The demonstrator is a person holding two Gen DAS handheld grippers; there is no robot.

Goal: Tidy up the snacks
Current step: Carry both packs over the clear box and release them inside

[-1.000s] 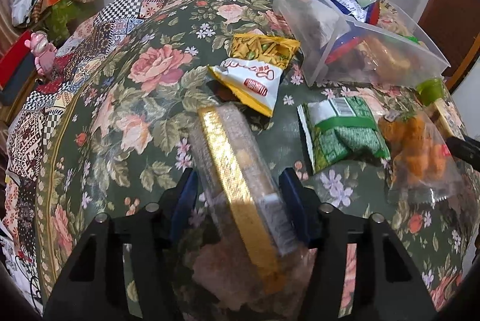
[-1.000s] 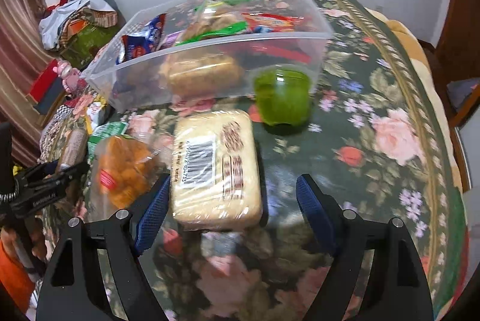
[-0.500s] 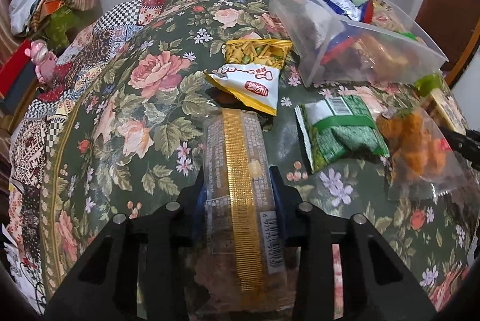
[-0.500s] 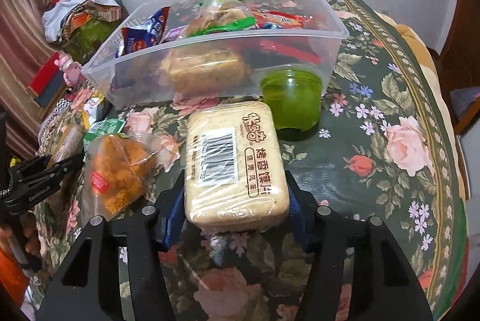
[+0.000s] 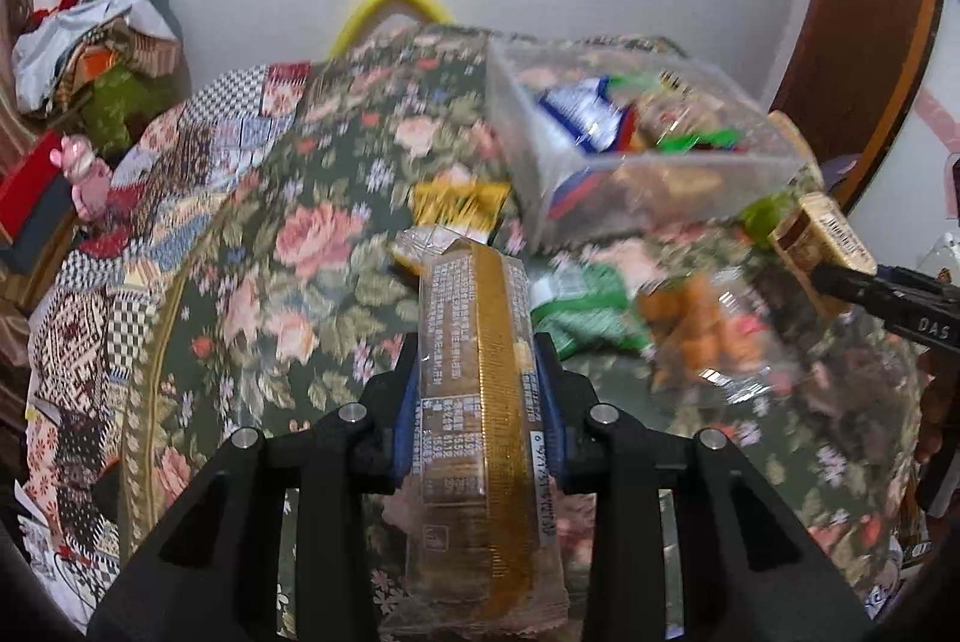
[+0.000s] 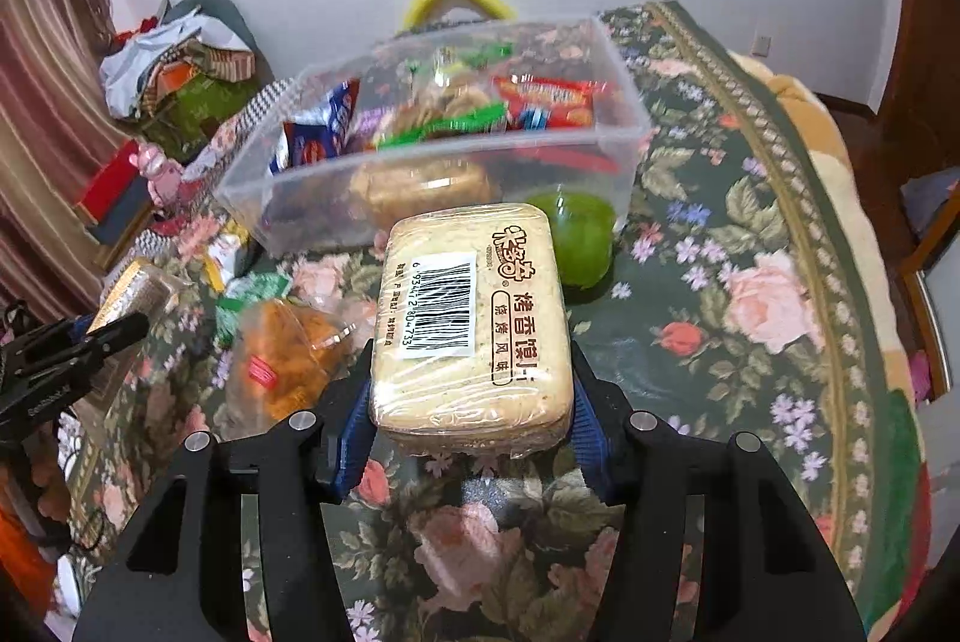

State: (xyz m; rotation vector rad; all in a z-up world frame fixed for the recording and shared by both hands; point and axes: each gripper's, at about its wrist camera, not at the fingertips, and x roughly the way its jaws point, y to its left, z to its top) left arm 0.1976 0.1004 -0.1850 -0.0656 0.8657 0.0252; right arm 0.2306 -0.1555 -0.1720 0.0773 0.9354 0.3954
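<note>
My left gripper (image 5: 477, 402) is shut on a long clear cracker pack with a gold stripe (image 5: 474, 402) and holds it lifted above the floral cloth. My right gripper (image 6: 471, 402) is shut on a pale rectangular bread pack with a barcode (image 6: 471, 306), also lifted. A clear plastic bin (image 6: 444, 186) (image 5: 630, 186) with several snack packets stands ahead of both. The right gripper with the bread pack (image 5: 819, 246) shows at the right edge of the left wrist view. The left gripper with its pack (image 6: 129, 294) shows at the left of the right wrist view.
On the floral cloth (image 6: 750, 294) lie a green cup (image 6: 579, 237), a bag of orange snacks (image 6: 288, 354) (image 5: 702, 324), a green packet (image 5: 591, 312) and a yellow-white packet (image 5: 456, 210). Clothes and boxes (image 5: 90, 60) pile up at the far left.
Both grippers have closed on their packs and lifted them off the cloth. The views have tilted up toward the bin and wall.
</note>
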